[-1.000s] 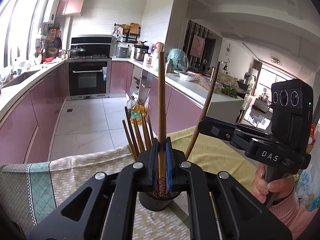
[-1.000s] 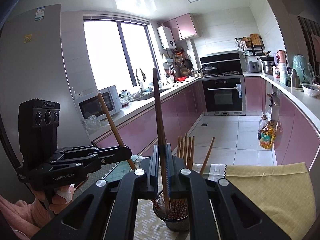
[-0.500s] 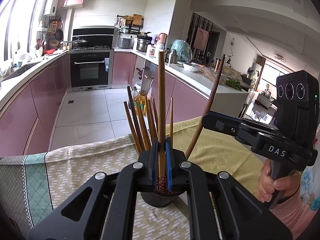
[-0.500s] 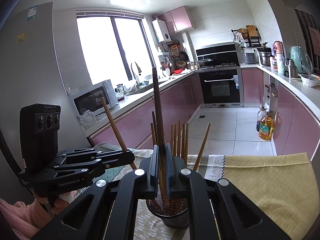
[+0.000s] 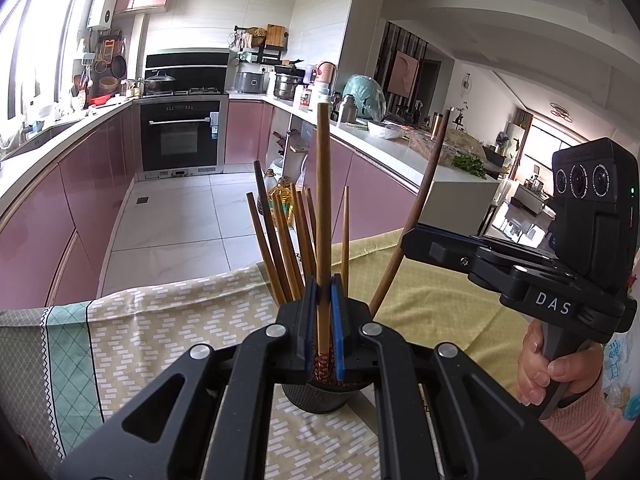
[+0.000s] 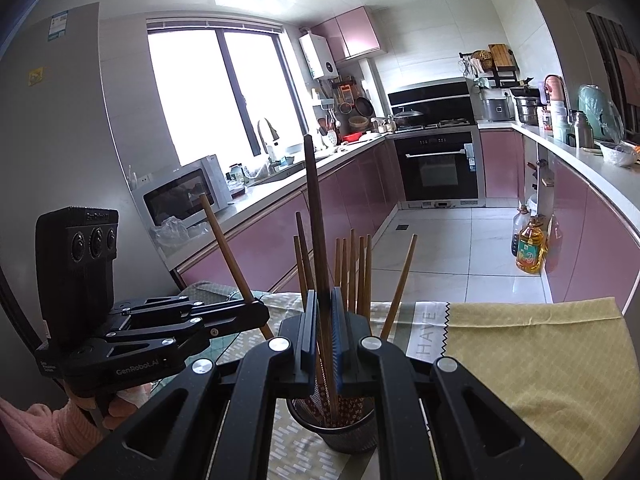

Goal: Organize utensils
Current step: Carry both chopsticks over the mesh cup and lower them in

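Observation:
My left gripper [image 5: 324,294] is shut on an upright light-brown chopstick [image 5: 322,200], whose red-patterned lower end sits over the black mesh holder [image 5: 320,396]. Several brown chopsticks [image 5: 286,248] lean in that holder. In the right wrist view my right gripper [image 6: 325,310] is shut on a darker chopstick [image 6: 315,220] whose tip reaches down into the holder [image 6: 340,434]. Each gripper shows in the other's view: the right gripper [image 5: 420,246] with its slanted dark chopstick [image 5: 418,212], and the left gripper [image 6: 256,314] with its light chopstick [image 6: 226,244].
The holder stands on a patterned tablecloth [image 5: 168,320] next to a yellow cloth [image 6: 532,356]. The table's far edge drops to the tiled kitchen floor, where oil bottles [image 6: 530,248] stand. A person's hand [image 5: 544,364] grips the right handle.
Both grippers have eased slightly down toward the holder, so more of its chopsticks show above the jaws. Both grips are unchanged.

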Motion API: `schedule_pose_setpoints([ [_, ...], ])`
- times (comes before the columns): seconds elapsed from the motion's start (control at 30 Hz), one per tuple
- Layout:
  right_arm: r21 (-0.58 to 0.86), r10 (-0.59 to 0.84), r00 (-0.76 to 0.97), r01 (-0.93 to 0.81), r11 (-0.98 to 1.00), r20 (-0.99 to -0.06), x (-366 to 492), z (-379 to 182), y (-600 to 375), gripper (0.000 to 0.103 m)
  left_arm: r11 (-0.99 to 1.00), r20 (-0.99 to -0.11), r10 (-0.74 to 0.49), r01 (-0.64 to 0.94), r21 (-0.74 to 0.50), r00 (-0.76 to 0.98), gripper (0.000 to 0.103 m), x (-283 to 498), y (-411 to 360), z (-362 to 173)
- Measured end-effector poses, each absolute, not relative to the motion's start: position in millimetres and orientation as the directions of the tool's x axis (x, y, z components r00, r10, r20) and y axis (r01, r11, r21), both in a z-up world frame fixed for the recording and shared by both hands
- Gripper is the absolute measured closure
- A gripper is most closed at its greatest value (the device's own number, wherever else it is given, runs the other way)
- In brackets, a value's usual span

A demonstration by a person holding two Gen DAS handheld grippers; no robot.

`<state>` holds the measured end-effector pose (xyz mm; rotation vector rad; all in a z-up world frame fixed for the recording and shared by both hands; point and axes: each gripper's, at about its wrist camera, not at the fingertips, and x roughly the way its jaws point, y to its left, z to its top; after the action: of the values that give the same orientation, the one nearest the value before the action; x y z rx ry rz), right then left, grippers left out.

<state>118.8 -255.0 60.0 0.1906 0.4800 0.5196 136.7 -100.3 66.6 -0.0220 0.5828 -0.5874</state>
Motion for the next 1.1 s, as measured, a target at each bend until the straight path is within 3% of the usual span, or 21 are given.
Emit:
schedule_pose_setpoints([
  [1.1,0.299,0.528,0.737,-0.437,0.848,-0.422,127,44,-256,0.097,0.836,-0.551,-0.525,0.515,-0.190,0.649,0.095,151,-102,49],
])
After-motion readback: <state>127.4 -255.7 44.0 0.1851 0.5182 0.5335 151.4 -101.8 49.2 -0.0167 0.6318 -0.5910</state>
